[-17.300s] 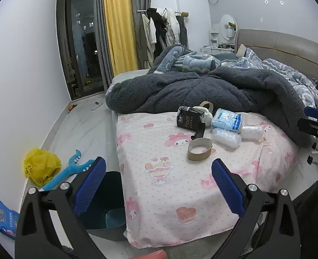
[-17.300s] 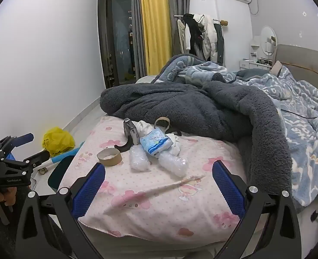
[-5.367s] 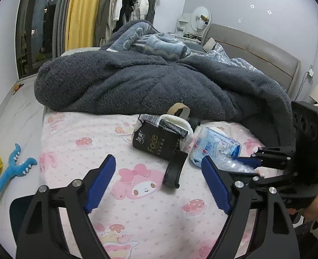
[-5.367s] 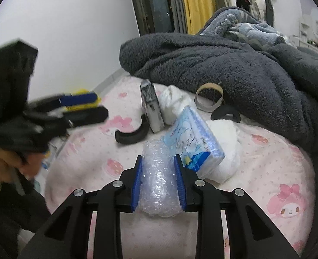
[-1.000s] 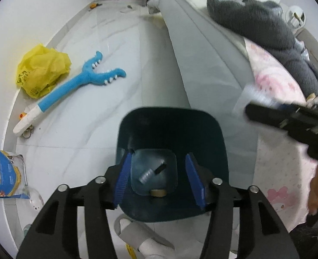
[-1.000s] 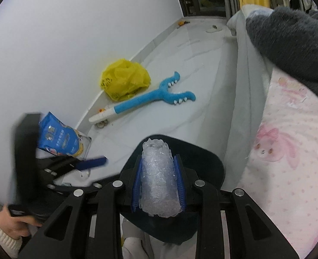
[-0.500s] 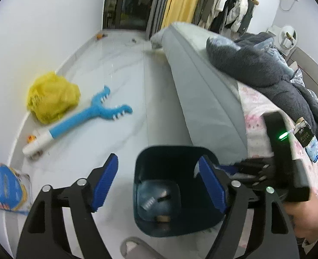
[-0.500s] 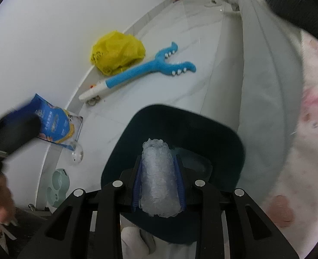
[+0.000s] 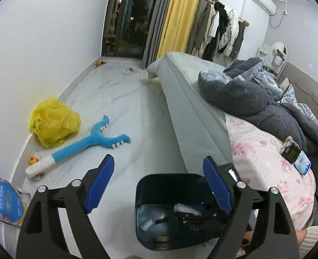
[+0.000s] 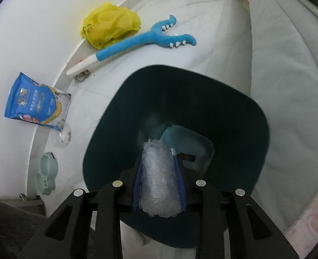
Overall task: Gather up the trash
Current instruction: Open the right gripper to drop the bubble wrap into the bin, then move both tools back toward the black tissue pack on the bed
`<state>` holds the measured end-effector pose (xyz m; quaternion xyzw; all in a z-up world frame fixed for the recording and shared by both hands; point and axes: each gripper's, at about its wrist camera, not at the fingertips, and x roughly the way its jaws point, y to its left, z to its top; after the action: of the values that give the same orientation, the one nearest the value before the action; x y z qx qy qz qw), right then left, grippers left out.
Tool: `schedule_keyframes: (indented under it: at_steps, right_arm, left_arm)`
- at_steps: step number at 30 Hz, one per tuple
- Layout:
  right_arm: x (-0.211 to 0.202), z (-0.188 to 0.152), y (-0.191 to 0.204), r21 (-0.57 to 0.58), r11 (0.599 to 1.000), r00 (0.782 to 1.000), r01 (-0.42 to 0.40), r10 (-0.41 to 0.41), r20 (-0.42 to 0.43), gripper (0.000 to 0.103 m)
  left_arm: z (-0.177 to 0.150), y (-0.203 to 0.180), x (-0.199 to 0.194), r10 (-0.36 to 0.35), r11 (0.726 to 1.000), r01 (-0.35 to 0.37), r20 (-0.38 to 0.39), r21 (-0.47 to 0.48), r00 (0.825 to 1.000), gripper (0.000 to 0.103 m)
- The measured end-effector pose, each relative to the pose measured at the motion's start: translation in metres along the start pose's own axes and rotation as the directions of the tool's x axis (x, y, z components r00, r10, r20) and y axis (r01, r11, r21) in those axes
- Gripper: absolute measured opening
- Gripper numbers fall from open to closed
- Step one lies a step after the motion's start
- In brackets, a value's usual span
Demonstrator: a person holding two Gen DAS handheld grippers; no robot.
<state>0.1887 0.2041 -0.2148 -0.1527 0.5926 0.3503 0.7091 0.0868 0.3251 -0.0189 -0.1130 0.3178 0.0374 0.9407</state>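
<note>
My right gripper (image 10: 157,181) is shut on a roll of clear bubble wrap (image 10: 157,179) and holds it inside the mouth of the dark teal trash bin (image 10: 234,112). In the left wrist view the bin (image 9: 150,185) stands on the floor beside the bed, with small scraps at its bottom, and the right gripper (image 9: 202,211) reaches into it. My left gripper (image 9: 156,185) is open and empty, above the bin's near side. A black box (image 9: 290,151) and a blue tissue pack (image 9: 302,164) lie on the pink sheet.
A yellow plastic bag (image 9: 53,123), a blue toy grabber (image 9: 85,144) and a blue snack pouch (image 9: 1,202) lie on the white floor by the wall. The bed (image 9: 191,103) with a grey blanket (image 9: 256,99) runs along the right. A pale green dish (image 10: 46,172) lies on the floor.
My left gripper has lifted and tilted up away from the bin, still open. My right gripper has moved lower into the bin's mouth with the bubble wrap in it.
</note>
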Motion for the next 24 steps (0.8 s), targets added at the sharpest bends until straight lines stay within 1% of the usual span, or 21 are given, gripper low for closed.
schedule_keyframes:
  at_steps: [3, 4, 5, 6, 7, 8, 10, 11, 13, 16, 18, 22, 24]
  right_arm:
    - [0.003, -0.001, -0.001, 0.004, 1.0, 1.0, 0.015, -0.015, -0.012, 0.031]
    - [0.004, -0.002, -0.001, 0.002, 1.0, 1.0, 0.02, -0.02, -0.016, 0.032]
    - [0.005, -0.003, -0.001, 0.0, 1.0, 0.999, 0.027, -0.027, -0.02, 0.042]
    - [0.005, -0.004, -0.001, -0.002, 0.999, 0.999, 0.035, -0.035, -0.021, 0.048]
    - [0.004, -0.004, -0.001, -0.005, 0.999, 0.999, 0.038, -0.038, -0.022, 0.058]
    - [0.004, -0.005, -0.002, -0.007, 0.999, 0.999, 0.036, -0.036, -0.023, 0.061]
    - [0.001, -0.005, -0.002, -0.007, 1.0, 0.999, 0.028, -0.028, -0.019, 0.064]
    - [-0.001, -0.005, -0.002, -0.004, 1.0, 1.0, 0.019, -0.019, -0.012, 0.067]
    - [-0.007, -0.004, -0.001, -0.009, 1.0, 1.0, 0.009, -0.009, 0.004, 0.071]
    - [-0.02, -0.002, 0.002, -0.018, 1.0, 0.999, -0.006, 0.007, 0.039, 0.074]
    - [-0.031, -0.002, 0.003, -0.023, 1.0, 0.997, -0.016, 0.018, 0.076, 0.075]
    - [-0.057, -0.002, 0.005, -0.043, 0.999, 0.988, -0.025, 0.031, 0.154, 0.078]
    - [-0.07, -0.003, 0.004, -0.056, 0.998, 0.981, -0.009, 0.02, 0.194, 0.078]
  left_arm:
    - [0.002, -0.002, -0.005, -0.012, 1.0, 0.011, 0.024, 0.011, 1.0, 0.086]
    - [0.003, -0.003, -0.007, -0.013, 1.0, 0.013, 0.03, 0.015, 0.999, 0.086]
    - [0.003, -0.005, -0.009, -0.015, 1.0, 0.014, 0.038, 0.02, 0.999, 0.086]
    - [0.004, -0.006, -0.01, -0.015, 1.0, 0.014, 0.045, 0.025, 0.999, 0.087]
    - [0.004, -0.006, -0.011, -0.014, 1.0, 0.013, 0.049, 0.029, 0.999, 0.087]
    - [0.004, -0.008, -0.012, -0.011, 0.999, 0.009, 0.054, 0.033, 0.998, 0.088]
    - [0.006, -0.009, -0.013, -0.01, 0.999, 0.007, 0.06, 0.037, 0.998, 0.088]
    - [0.006, -0.009, -0.014, -0.011, 0.999, 0.008, 0.062, 0.037, 0.998, 0.088]
    - [0.008, -0.01, -0.014, -0.016, 0.999, 0.014, 0.067, 0.032, 0.998, 0.088]
    - [0.012, -0.011, -0.017, -0.036, 0.999, 0.036, 0.075, 0.013, 0.996, 0.088]
    - [0.014, -0.014, -0.02, -0.037, 0.999, 0.035, 0.089, 0.017, 0.995, 0.088]
    - [0.019, -0.02, -0.024, -0.03, 0.999, 0.028, 0.103, 0.02, 0.994, 0.089]
    - [0.019, -0.022, -0.026, -0.033, 0.999, 0.032, 0.107, 0.01, 0.994, 0.09]
